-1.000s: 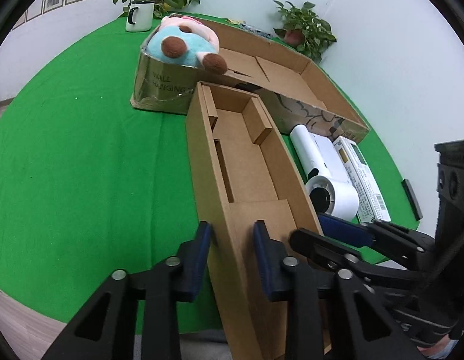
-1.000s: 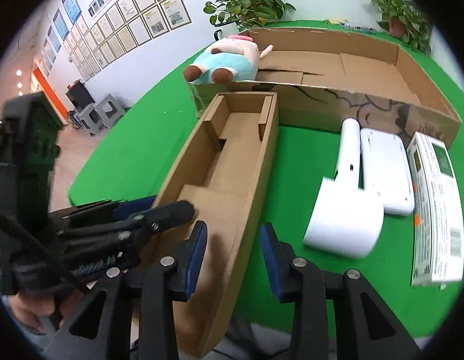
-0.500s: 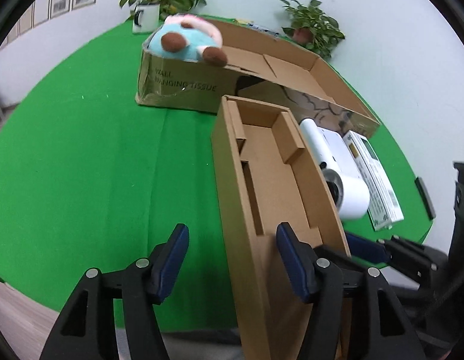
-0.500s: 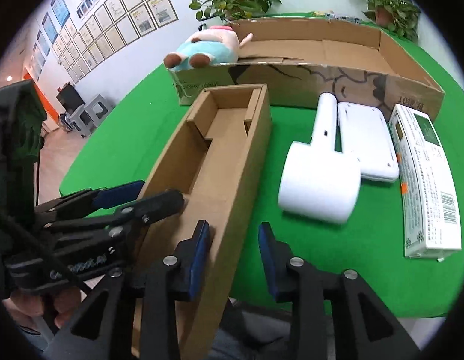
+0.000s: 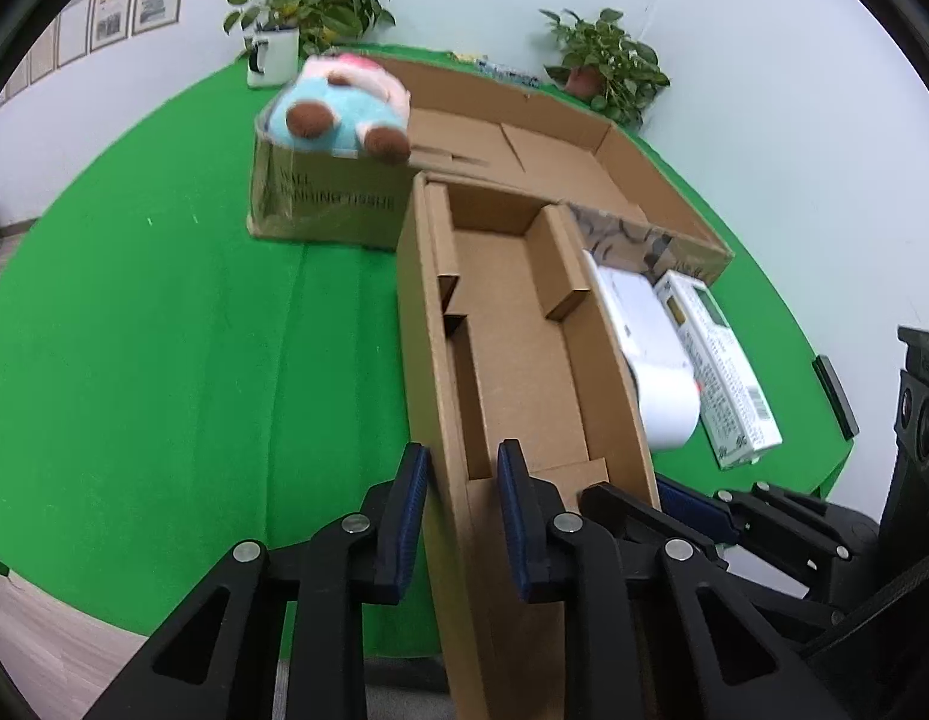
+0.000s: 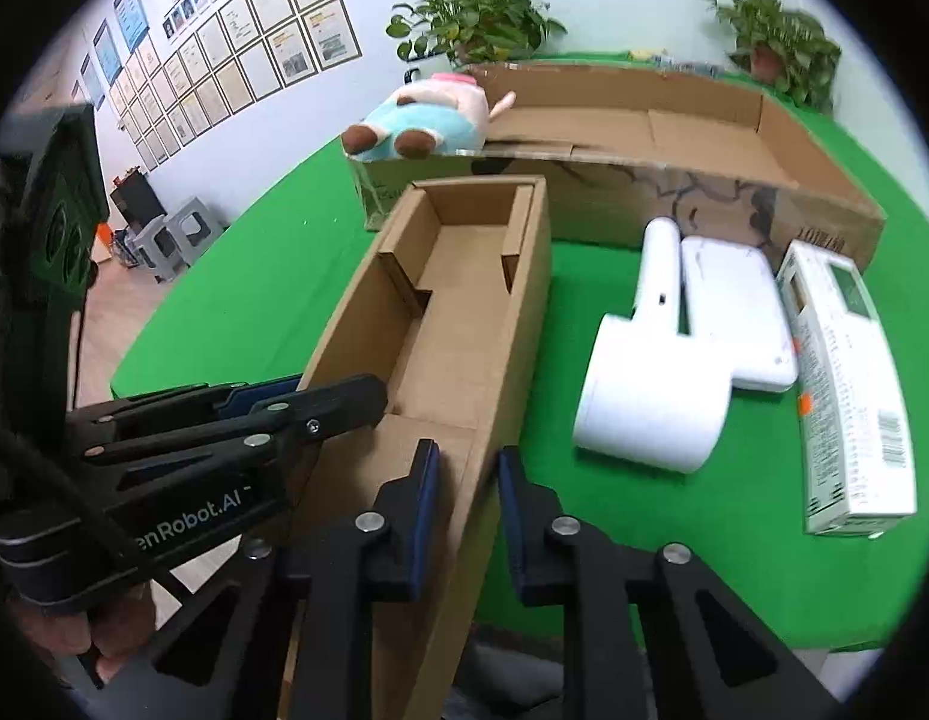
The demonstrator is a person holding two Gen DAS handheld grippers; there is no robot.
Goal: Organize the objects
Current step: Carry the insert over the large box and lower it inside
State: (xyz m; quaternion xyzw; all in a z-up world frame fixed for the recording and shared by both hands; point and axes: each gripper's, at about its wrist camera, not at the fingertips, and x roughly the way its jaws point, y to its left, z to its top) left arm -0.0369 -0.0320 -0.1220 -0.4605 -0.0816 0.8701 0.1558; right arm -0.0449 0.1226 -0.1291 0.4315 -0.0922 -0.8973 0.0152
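Green cloth covered the round tabletop (image 5: 164, 360) in the left wrist view, with pale walls and potted plants behind. A long narrow cardboard box (image 5: 512, 330) lay lengthwise toward the camera, its near end over the tabletop's edge. The left tongs (image 5: 461, 474) were closing astride its left wall, one blue pad outside, one inside; whether they pressed it I could not tell. Beyond it sat a large open carton (image 5: 524, 138) with a plush toy (image 5: 338, 108) on its corner. In the right wrist view, framed certificates lined the left wall. The right tongs (image 6: 467, 480) were closing astride the same box's right wall (image 6: 518, 324). Right of the box lay a white handheld device (image 6: 650, 384), a white flat case (image 6: 734, 300) and a printed white packet (image 6: 848, 384).
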